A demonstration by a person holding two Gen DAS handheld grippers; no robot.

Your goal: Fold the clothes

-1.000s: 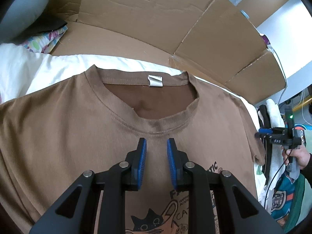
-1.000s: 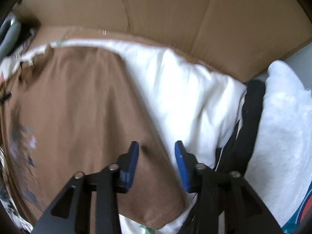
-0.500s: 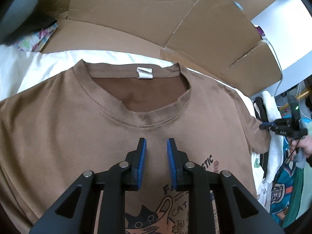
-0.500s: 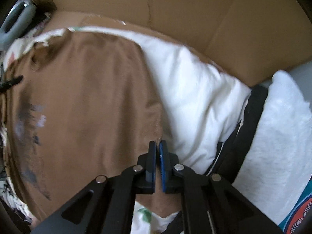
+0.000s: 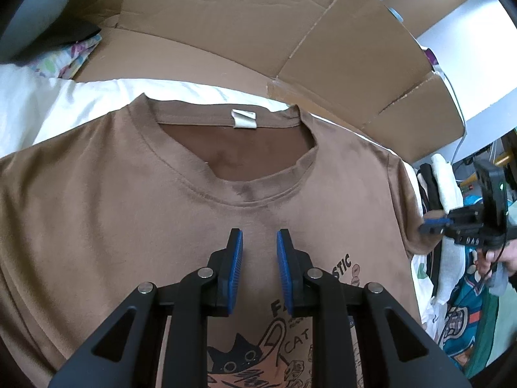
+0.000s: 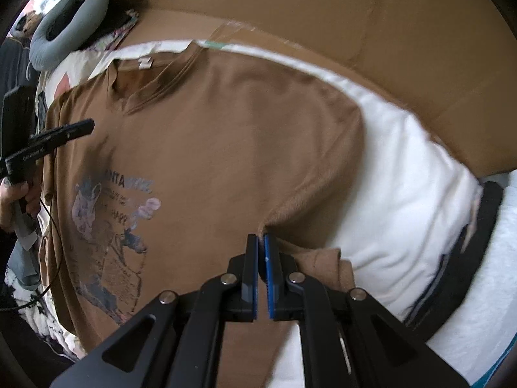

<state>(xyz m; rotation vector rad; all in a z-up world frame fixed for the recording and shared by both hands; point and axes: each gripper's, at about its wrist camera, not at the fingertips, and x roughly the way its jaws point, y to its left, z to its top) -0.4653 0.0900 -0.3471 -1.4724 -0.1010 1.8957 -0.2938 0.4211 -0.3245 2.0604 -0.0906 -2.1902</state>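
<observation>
A brown T-shirt [image 5: 129,213] with a cat print lies face up on a white sheet, its collar and white label [image 5: 244,118] toward the cardboard. My left gripper [image 5: 259,242] hovers open over the chest just below the collar, holding nothing. My right gripper [image 6: 261,242] is shut on the edge of the shirt's right sleeve [image 6: 307,200], lifting a pinch of fabric. The right gripper also shows in the left wrist view [image 5: 433,226] at the sleeve. The left gripper shows in the right wrist view [image 6: 87,126] over the shirt [image 6: 210,148].
Flattened cardboard [image 5: 258,32] stands behind the white sheet [image 5: 80,100]. A grey neck pillow [image 6: 68,19] lies at the far corner. White and black garments [image 6: 468,226] are piled beside the sleeve, with colourful clothes [image 5: 465,323] at the right.
My right gripper closed on the sleeve edge and has pulled it up and inward. My left gripper stayed open above the chest and drifted slightly back from the collar.
</observation>
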